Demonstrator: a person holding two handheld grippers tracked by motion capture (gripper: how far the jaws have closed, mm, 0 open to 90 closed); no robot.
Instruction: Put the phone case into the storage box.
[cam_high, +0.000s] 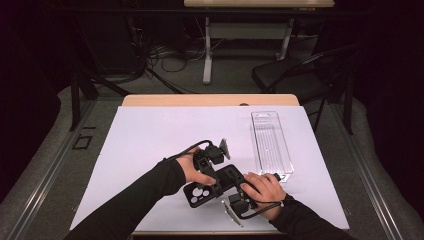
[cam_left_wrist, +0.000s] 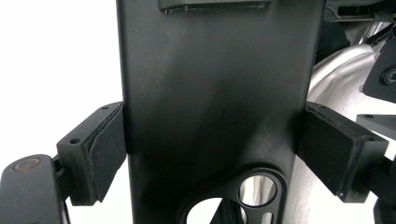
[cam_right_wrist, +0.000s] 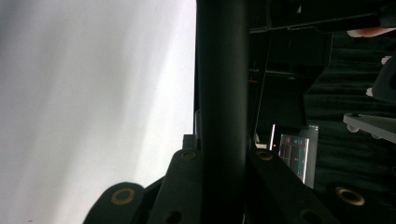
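Now, near the front edge of the table (cam_high: 150, 102), over its white sheet (cam_high: 150, 135), both hands meet at a black phone case (cam_high: 212, 187) held just above the sheet, a little right of the middle. At its left end, toward the front edge, the case shows its camera cut-out.

From the left comes the person's left hand (cam_high: 192, 167), carrying the left gripper (cam_high: 216, 182). Its jaws are clamped across the width of the case: in the left gripper view the phone case (cam_left_wrist: 210, 102) stands between them, and the pads (cam_left_wrist: 105, 154) press flat against its two long edges, with the camera cut-out low in that picture.

Further right, the right hand (cam_high: 267, 190) holds the right gripper (cam_high: 240, 186) at the case's right end. In the right gripper view its jaws are clenched tight on the thin edge of the phone case (cam_right_wrist: 222, 93), which rises straight up between them.

Rightmost, near the table's right edge and well apart from the hands, a clear plastic tray (cam_high: 271, 142) lies flat on the sheet, its long side running toward the back edge.
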